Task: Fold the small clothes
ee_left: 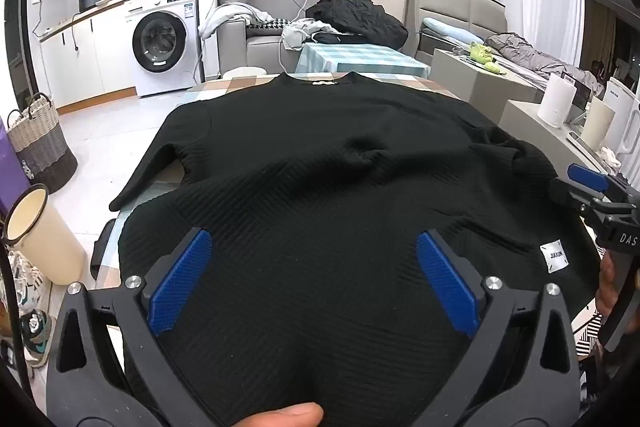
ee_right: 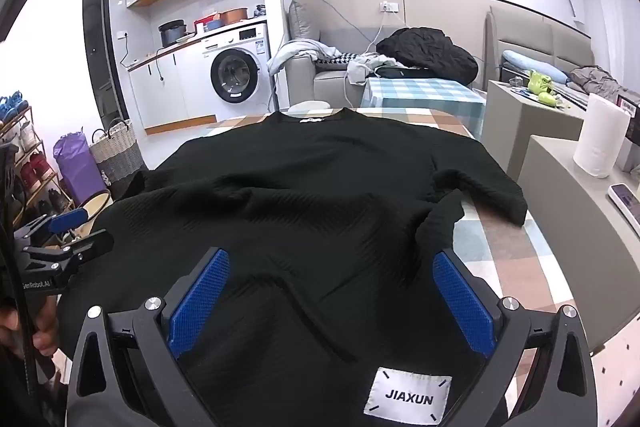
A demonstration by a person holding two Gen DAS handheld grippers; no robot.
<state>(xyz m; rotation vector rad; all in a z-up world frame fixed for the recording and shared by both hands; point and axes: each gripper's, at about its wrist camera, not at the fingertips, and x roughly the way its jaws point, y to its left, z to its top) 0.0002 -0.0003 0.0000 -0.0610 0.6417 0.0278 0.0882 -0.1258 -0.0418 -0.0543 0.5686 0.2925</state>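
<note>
No fold is being shown yet: the black sweater is lying spread flat on the checked bench, both sleeves out to the sides, so the whole folding is judged to be left. Its long axis is running away from the cameras, neckline far and hem with the white label near. The left gripper and right gripper are being held over the hem, jaws spread wide, nothing clasped.

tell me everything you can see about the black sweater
The black sweater is a ribbed knit with a round neck and a small neck label at the far end. It lies spread, somewhat rumpled, on a checked tablecloth, sleeves out to both sides, hem nearest. A white JIAXUN patch sits near the hem.
</note>
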